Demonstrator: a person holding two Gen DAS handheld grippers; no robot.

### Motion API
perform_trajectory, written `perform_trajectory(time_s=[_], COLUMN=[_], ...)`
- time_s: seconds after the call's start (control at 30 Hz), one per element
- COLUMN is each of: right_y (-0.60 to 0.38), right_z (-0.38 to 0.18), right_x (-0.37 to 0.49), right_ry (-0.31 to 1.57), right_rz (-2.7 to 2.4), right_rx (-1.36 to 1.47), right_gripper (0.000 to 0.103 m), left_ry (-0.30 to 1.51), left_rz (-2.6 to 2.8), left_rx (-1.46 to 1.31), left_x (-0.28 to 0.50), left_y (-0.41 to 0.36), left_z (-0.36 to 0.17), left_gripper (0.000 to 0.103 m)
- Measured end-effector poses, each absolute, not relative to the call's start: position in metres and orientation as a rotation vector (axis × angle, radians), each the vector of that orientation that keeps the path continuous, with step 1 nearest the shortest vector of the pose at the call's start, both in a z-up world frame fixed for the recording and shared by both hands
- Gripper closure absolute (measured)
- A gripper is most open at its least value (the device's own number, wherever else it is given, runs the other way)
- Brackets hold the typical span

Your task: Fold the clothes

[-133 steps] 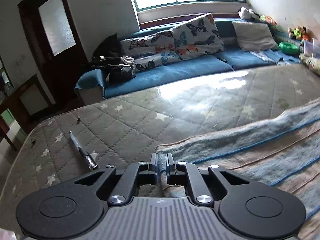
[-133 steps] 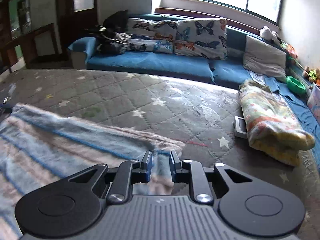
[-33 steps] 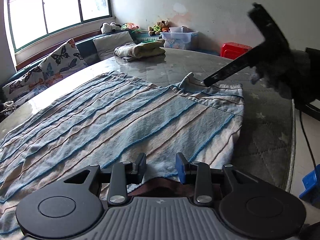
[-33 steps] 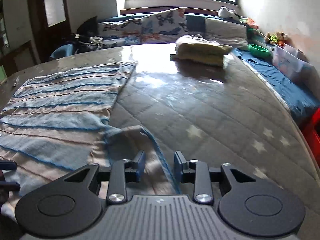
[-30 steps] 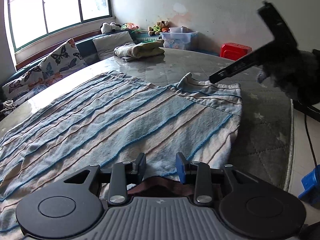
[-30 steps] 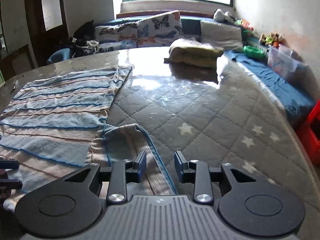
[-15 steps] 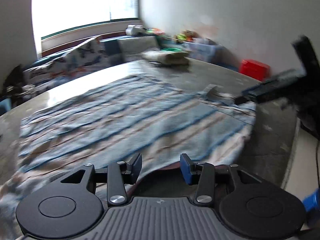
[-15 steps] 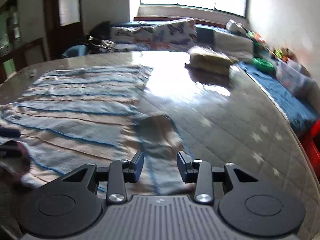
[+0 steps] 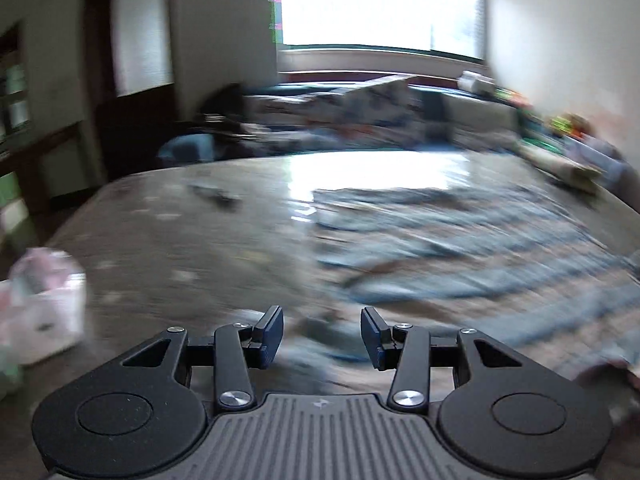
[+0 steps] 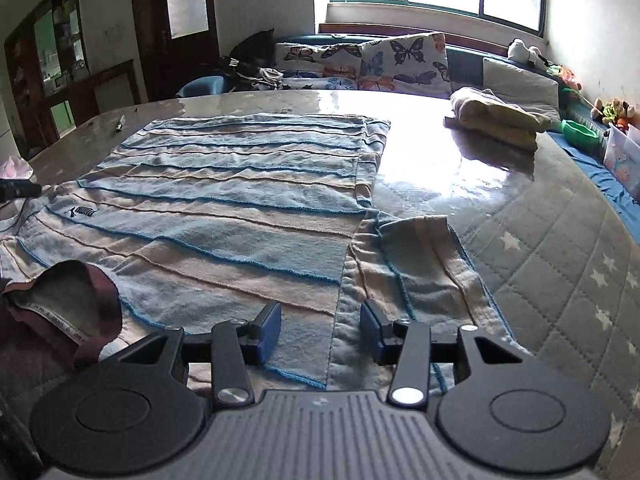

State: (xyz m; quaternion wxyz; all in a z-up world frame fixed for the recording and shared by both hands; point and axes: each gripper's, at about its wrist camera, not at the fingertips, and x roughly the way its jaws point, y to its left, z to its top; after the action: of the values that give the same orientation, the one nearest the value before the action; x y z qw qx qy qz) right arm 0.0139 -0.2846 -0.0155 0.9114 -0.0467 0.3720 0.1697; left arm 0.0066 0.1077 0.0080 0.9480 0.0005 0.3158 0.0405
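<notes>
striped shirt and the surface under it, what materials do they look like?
Striped shirt: looks like a soft knit, maybe cotton or fleece; fuzzy matte nap, raised blue stitch lines, limp drape at the sleeve.
Quilted cover: stitched diamond padding with printed stars. It glares strongly near the window, so it seems to lie under a clear glossy sheet, perhaps plastic or glass.

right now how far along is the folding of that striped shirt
Done: the striped shirt lies spread flat on the quilted table, its short sleeve laid out to the side. A folded garment already sits at the far end. In hand: nothing; the right gripper and left gripper are both open and empty. Left: every fold; none shows yet.
</notes>
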Motion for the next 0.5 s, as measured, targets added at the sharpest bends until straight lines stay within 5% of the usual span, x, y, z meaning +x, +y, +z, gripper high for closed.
perform_trajectory(time_s=[0.37,0.5], right_y=[-0.281,-0.280], right_z=[-0.017,-0.017], right_x=[0.016,0.017], right_ry=[0.774,0.774], right_rz=[0.346,0.344], right_rx=[-0.105,-0.112], right_gripper=[0.053,0.052], left_ry=[0.748,0.747], left_rz=[0.131,0.109], left_rx=[-0.024,-0.010], left_x=[0.042,0.035], left_y=[0.163,0.156], left_z=[-0.006,-0.009], left_gripper=[0.060,0.093])
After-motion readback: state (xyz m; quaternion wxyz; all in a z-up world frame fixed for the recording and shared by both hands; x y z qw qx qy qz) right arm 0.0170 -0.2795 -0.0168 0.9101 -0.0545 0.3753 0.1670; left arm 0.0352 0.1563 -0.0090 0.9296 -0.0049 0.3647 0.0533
